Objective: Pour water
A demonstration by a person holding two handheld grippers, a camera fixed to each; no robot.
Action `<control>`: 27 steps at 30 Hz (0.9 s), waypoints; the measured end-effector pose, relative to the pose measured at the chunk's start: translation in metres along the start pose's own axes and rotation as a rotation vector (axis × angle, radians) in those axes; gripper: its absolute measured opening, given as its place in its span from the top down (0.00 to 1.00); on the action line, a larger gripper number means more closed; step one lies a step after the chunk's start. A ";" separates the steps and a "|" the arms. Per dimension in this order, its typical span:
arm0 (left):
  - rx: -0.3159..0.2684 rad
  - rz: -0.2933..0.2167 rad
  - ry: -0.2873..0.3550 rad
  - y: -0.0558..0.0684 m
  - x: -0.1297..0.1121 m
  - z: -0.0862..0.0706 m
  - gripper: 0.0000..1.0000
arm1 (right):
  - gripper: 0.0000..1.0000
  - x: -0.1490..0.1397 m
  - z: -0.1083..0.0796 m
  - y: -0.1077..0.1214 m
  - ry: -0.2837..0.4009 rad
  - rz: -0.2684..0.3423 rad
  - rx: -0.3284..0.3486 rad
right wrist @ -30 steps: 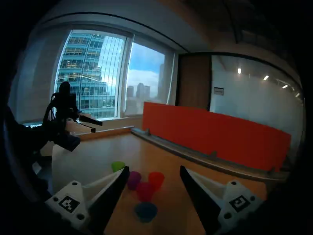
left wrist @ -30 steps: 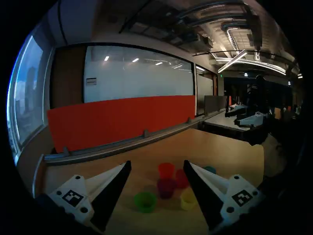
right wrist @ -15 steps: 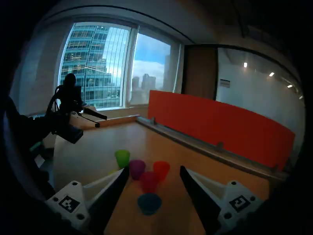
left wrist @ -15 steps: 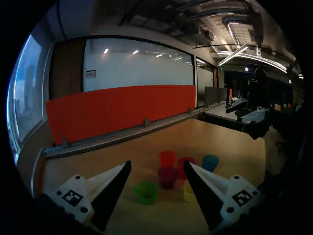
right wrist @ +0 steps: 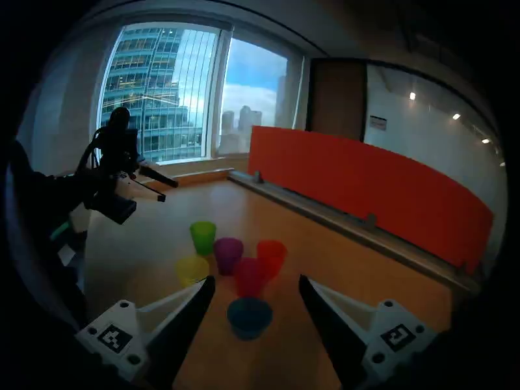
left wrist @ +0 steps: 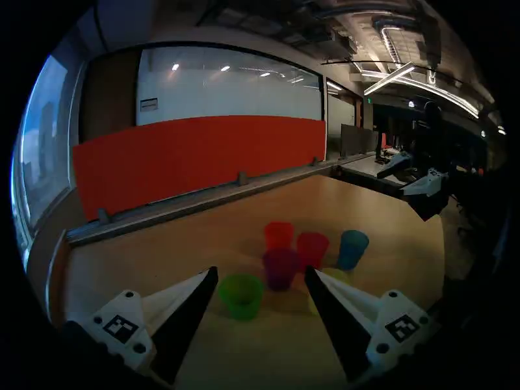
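Note:
Several small plastic cups stand grouped on a wooden table. In the left gripper view I see a green cup, a purple cup, an orange cup, a red cup, a blue cup and a yellow cup half hidden by a finger. My left gripper is open above the table, just short of them. In the right gripper view the blue cup is nearest, then the red cup. My right gripper is open and holds nothing.
An orange partition with a metal rail runs along the table's far edge. The right gripper hangs beyond the table at the far right of the left gripper view. The left gripper is at the left of the right gripper view, before large windows.
Both views have tipped downward: the cups sit higher between the fingers and more table shows. The yellow cup has come into sight in the right gripper view. Both grippers stay open.

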State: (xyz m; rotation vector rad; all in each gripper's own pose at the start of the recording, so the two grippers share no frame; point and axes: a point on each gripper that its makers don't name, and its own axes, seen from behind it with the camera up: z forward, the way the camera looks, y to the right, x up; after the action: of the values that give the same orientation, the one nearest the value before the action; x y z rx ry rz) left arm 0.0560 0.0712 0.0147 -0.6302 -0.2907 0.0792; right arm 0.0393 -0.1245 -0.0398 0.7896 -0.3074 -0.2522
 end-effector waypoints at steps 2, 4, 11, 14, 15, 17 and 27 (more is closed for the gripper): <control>-0.004 0.000 -0.010 0.001 -0.006 0.003 0.01 | 0.00 -0.007 0.003 0.000 -0.013 -0.007 0.001; -0.005 -0.002 -0.021 0.001 -0.011 0.007 0.01 | 0.00 -0.014 0.005 -0.001 -0.025 -0.010 0.005; -0.009 -0.007 -0.071 -0.001 -0.033 0.017 0.00 | 0.00 -0.039 0.013 -0.004 -0.069 0.000 0.022; -0.015 -0.007 -0.095 -0.002 -0.041 0.021 0.00 | 0.00 -0.049 0.016 -0.003 -0.085 0.007 0.025; -0.016 -0.006 -0.102 -0.002 -0.044 0.023 0.00 | 0.00 -0.052 0.018 -0.003 -0.090 0.009 0.026; -0.016 -0.005 -0.118 -0.003 -0.049 0.026 0.00 | 0.00 -0.057 0.020 -0.003 -0.101 0.012 0.030; -0.017 0.029 -0.200 -0.009 -0.077 0.040 0.00 | 0.00 -0.082 0.031 -0.005 -0.153 0.020 0.043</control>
State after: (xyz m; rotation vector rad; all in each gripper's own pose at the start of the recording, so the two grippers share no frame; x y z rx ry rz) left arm -0.0297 0.0742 0.0324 -0.6442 -0.4758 0.1680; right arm -0.0482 -0.1207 -0.0366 0.8113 -0.4657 -0.2889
